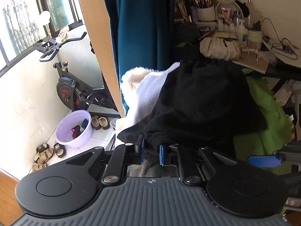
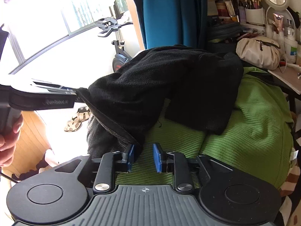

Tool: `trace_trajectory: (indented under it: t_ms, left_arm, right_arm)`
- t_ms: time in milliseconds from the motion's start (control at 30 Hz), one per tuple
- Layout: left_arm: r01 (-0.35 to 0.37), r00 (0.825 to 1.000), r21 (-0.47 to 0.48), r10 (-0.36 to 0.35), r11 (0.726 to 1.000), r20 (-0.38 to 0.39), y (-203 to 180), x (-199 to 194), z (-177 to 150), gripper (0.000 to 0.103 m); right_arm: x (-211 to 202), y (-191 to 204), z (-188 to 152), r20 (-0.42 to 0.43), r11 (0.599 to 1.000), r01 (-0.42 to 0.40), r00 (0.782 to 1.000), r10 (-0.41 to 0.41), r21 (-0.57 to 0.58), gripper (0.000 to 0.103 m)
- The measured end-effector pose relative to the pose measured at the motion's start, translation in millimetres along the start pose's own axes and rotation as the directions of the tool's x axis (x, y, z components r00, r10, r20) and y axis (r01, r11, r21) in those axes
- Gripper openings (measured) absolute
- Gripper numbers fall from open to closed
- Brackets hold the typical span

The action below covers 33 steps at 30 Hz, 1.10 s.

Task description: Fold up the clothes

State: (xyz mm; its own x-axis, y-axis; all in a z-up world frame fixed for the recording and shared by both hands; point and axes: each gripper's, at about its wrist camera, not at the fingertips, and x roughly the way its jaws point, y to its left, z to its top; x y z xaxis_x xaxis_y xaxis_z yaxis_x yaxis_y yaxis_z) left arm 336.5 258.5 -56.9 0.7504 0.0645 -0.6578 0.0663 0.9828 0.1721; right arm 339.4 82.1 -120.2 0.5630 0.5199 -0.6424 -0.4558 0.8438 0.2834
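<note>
A black fleece garment lies bunched on a green ribbed cloth. My left gripper is shut on its near edge, with the fabric pinched between the blue pads. In the right wrist view the left gripper comes in from the left, clamped on the garment's hem and holding it lifted and taut. My right gripper stands open over the green cloth. The stretched hem ends against its left pad, and the gap between the pads shows only green cloth. One right pad shows at the left wrist view's right edge.
A white garment lies under the black one. A cluttered desk with cosmetics and a mirror stands at the back right, a teal curtain behind. An exercise bike, a purple basin and sandals are on the floor at left.
</note>
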Motion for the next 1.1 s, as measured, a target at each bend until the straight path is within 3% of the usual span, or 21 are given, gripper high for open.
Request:
trace_trajectory:
  t_ms: [300,367,433,600,700,833,867,933,967,1000,1033,1067,1100]
  left_arm:
    - [0.070,0.983,-0.085,-0.055,0.994,0.176,12.9,-49.2,46.1,0.013]
    - [0.078,0.979,-0.095,-0.059,0.992,0.196,15.9,-56.6,50.1,0.012]
    - [0.081,0.974,-0.126,-0.052,0.989,0.218,23.1,-63.3,52.9,0.012]
    - [0.119,0.955,-0.233,-0.047,0.965,0.293,47.1,-87.1,63.0,0.009]
    - [0.150,0.936,-0.284,-0.044,0.947,0.349,57.3,-104.2,68.9,0.005]
    - [0.164,0.888,-0.278,-0.019,0.947,0.460,66.0,-137.9,82.9,0.005]
    - [0.169,0.879,-0.268,-0.022,0.949,0.476,67.5,-144.2,87.5,0.005]
    - [0.159,0.884,-0.212,-0.043,0.964,0.466,64.3,-145.8,93.9,0.007]
    - [0.139,0.892,-0.183,-0.043,0.973,0.450,59.7,-142.8,92.9,0.017]
    - [0.116,0.901,-0.154,-0.039,0.981,0.432,53.6,-136.8,88.3,0.048]
    - [0.094,0.910,-0.123,-0.035,0.988,0.414,47.4,-130.5,83.5,0.071]
    - [0.090,0.914,-0.087,-0.047,0.992,0.403,40.4,-122.2,72.8,0.101]
    - [0.087,0.918,-0.051,-0.060,0.995,0.392,33.2,-113.7,61.7,0.102]
  right_arm:
    - [25.2,17.5,-3.3,-0.038,0.995,-0.077,0.996,0.080,0.067,0.037]
    - [29.4,21.5,-1.3,-0.046,0.994,-0.086,0.995,0.090,0.069,0.033]
    - [27.3,24.0,5.1,-0.047,0.994,-0.097,0.994,0.100,0.057,0.003]
    - [-17.4,3.4,40.9,0.107,0.993,0.000,0.994,-0.013,0.117,0.003]
    - [-61.5,-12.4,69.9,0.234,0.983,0.029,0.970,-0.072,0.182,0.003]
    - [-126.2,-19.9,107.0,0.422,0.977,0.065,0.895,-0.148,0.205,0.003]
    - [-138.4,-20.8,115.5,0.442,0.976,0.053,0.885,-0.144,0.211,0.003]
    - [-154.6,-19.9,129.4,0.456,0.974,0.027,0.880,-0.130,0.224,0.003]
    - [-159.9,-17.0,133.6,0.468,0.976,0.034,0.873,-0.134,0.216,0.003]
    - [-164.1,-14.9,136.8,0.484,0.978,0.060,0.862,-0.151,0.198,0.003]
    - [-169.0,-16.9,138.2,0.495,0.979,0.096,0.851,-0.176,0.182,0.003]
    - [-170.5,-19.9,136.7,0.486,0.976,0.111,0.853,-0.191,0.188,0.003]
    - [-172.1,-22.8,135.1,0.476,0.973,0.126,0.855,-0.206,0.194,0.003]
